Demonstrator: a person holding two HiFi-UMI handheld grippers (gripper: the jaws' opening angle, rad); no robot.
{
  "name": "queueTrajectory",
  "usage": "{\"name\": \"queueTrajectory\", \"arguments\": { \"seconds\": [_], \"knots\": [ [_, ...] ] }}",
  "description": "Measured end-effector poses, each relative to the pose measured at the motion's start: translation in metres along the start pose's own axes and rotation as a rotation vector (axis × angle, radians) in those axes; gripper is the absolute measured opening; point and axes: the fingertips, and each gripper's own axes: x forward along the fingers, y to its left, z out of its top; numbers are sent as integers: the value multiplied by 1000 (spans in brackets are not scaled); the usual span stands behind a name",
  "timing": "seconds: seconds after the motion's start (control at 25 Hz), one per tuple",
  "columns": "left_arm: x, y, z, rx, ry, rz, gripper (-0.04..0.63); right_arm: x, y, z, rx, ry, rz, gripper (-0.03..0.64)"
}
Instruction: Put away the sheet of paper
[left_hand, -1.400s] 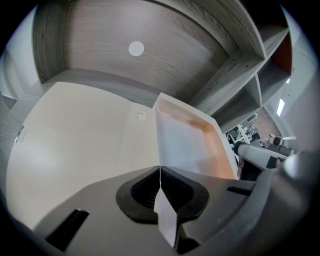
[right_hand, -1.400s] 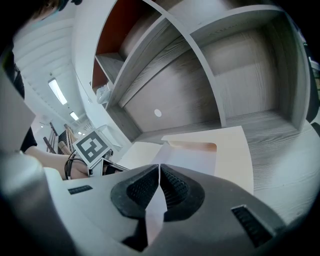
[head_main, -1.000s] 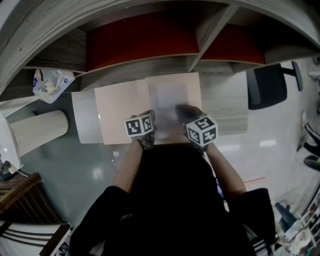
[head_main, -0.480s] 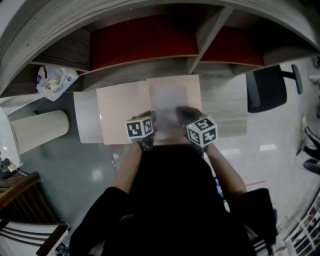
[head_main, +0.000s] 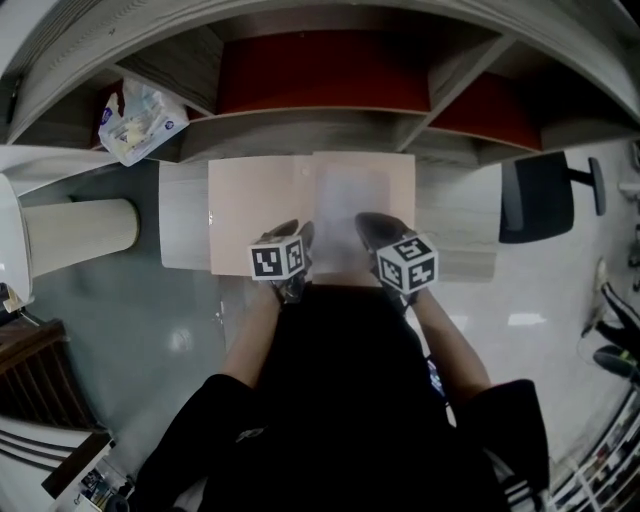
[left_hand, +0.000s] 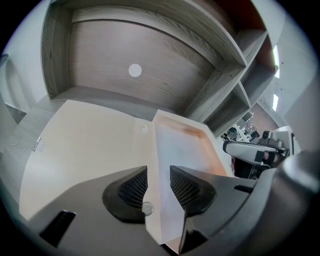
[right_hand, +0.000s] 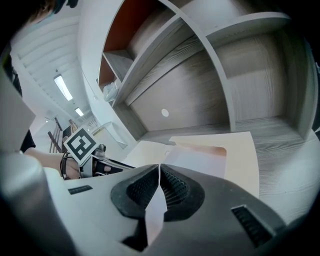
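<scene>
An open peach folder (head_main: 255, 205) lies on the grey wooden desk under the shelves. A white sheet of paper (head_main: 349, 205) rests on its right half. My left gripper (head_main: 298, 238) is at the sheet's near left edge. Its jaws have just been opening and now stand apart, with the paper's edge (left_hand: 167, 165) loose between the pads and my left gripper (left_hand: 159, 186) open. My right gripper (head_main: 368, 228) is at the sheet's near right side. In the right gripper view the right gripper (right_hand: 159, 186) is shut on the paper (right_hand: 197, 161), which lies over the folder (right_hand: 242, 150).
Shelf compartments with red backs (head_main: 320, 75) rise behind the desk, split by grey dividers (head_main: 455, 75). A plastic bag (head_main: 138, 118) sits in the left compartment. A pale cylinder (head_main: 80, 238) lies at the left. A dark office chair (head_main: 535, 195) stands at the right.
The head view has swung a little, so the shelf, bag and folder sit further right in the picture. Both grippers stay at the folder's near edge, and the left one has lifted slightly.
</scene>
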Motion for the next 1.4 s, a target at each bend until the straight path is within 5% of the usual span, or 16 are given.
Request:
{"name": "queueTrajectory", "arguments": {
  "seconds": [0.4, 1.4],
  "knots": [
    [-44, -2, -5, -80, -202, -21, 114, -6, 34, 11, -58, -49, 1, 25],
    [-191, -81, -16, 224, -638, 56, 49, -100, 135, 21, -339, -227, -107, 18]
  ]
}}
